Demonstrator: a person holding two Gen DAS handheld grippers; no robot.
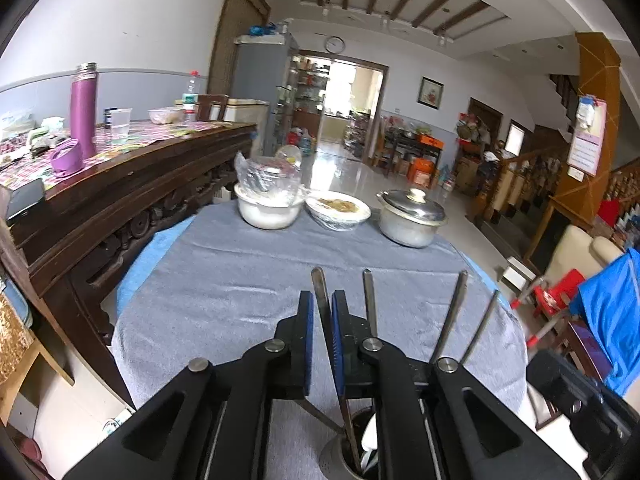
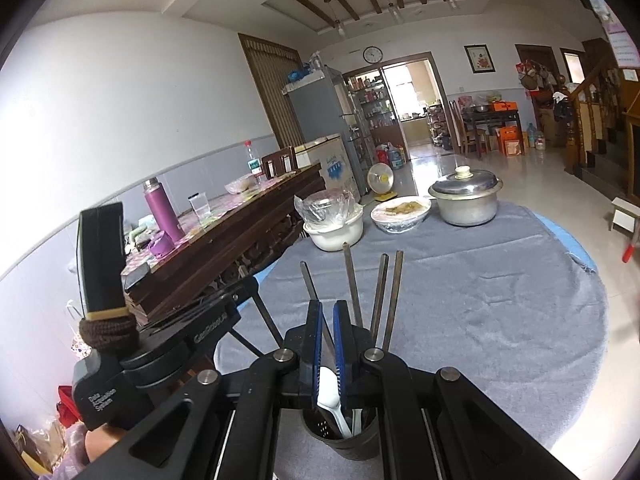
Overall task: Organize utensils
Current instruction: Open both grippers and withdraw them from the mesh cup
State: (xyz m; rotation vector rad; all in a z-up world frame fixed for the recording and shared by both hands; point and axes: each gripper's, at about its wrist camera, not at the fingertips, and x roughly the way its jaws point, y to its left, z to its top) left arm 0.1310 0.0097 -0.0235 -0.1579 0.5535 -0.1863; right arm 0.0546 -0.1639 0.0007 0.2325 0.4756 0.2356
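My left gripper (image 1: 322, 336) sits low in the middle of its own view, with its blue pads slightly apart. A slim chopstick of dull grey metal (image 1: 320, 288) stands between them. It looks to lean on the right pad and leave a sliver of daylight on the left, so I read this tool as released, not pinching. My right gripper (image 2: 328, 336), also low centre in its view, is clenched. A left-leaning chopstick of the same grey metal (image 2: 307, 280) fills the narrow slot between the pads, which I take for a pinch. I cannot say whether it is the same stick seen from the other side.

Directly under both tools, at the bottom edge of each frame, is the dark round perforated utensil holder (image 2: 340, 440). It holds 4 chopsticks fanned upward and a white plastic spoon (image 2: 330, 388). The holder stands on a grey towel cloth (image 1: 240, 280) that covers the round table. A lidded aluminium pot (image 1: 410, 220) sits well apart at the far edge, centre right.

I judge the chopsticks stiff, light and smooth enough to slide or pivot in flat pads. I would take hold of each on the upper shaft, clear of its neighbours. The spoon is light and probably a little springy, so its handle is the place. The holder looks light enough to tip if a stick is levered sideways.
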